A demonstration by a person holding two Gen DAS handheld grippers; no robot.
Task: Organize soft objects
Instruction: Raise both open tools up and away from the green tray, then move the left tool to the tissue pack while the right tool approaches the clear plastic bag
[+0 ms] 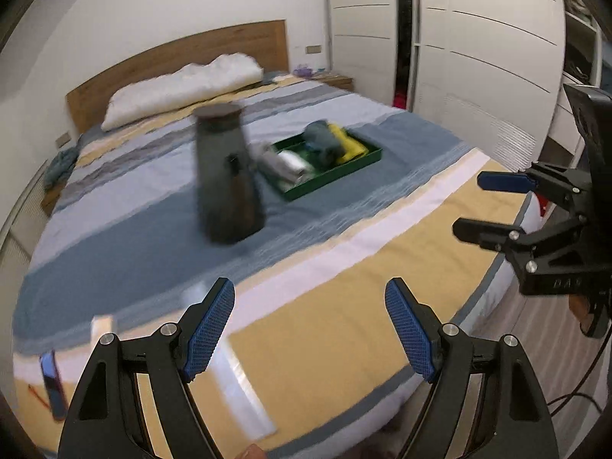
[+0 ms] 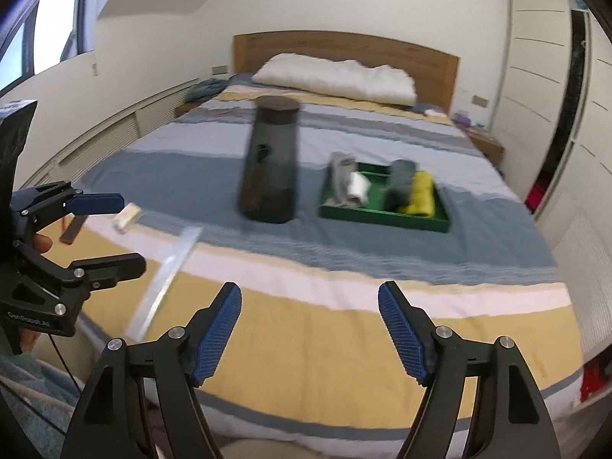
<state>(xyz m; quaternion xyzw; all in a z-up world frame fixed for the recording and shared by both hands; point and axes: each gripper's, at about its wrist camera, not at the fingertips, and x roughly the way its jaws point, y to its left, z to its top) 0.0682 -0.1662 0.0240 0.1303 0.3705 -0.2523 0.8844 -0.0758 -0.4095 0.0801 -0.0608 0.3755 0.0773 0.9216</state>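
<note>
Looking at this, both grippers hang over the foot of the bed (image 2: 344,329) with nothing in them: the left hand-held gripper (image 1: 310,329) has its fingers spread wide, and the right hand-held gripper (image 2: 310,329) is just as wide and empty. Everything is a bit motion-blurred, so take details loosely.

My guess is the step in hand is reaching out for whatever soft thing still needs tidying. To do it well I'd come in low and level over the bedspread, keep the fingers spread until they straddle a roll across its short side, then pinch gently, since cloth squashes and slips out if you only catch an edge. Watch the tall dark jug (image 2: 271,164) standing ahead and slightly left of the right gripper; it sits on a soft mattress and looks easy to tip.

Containers: the jug looks dark inside, can't tell what's in it. The green tray (image 2: 382,216) lies ahead and to the right, just beside the jug. In it sit a grey roll (image 2: 399,183) touching a yellow roll (image 2: 420,193), plus a white roll (image 2: 359,185) with a pale grey cloth (image 2: 340,176) draped over the tray's left edge. That draped one looks least settled.
</note>
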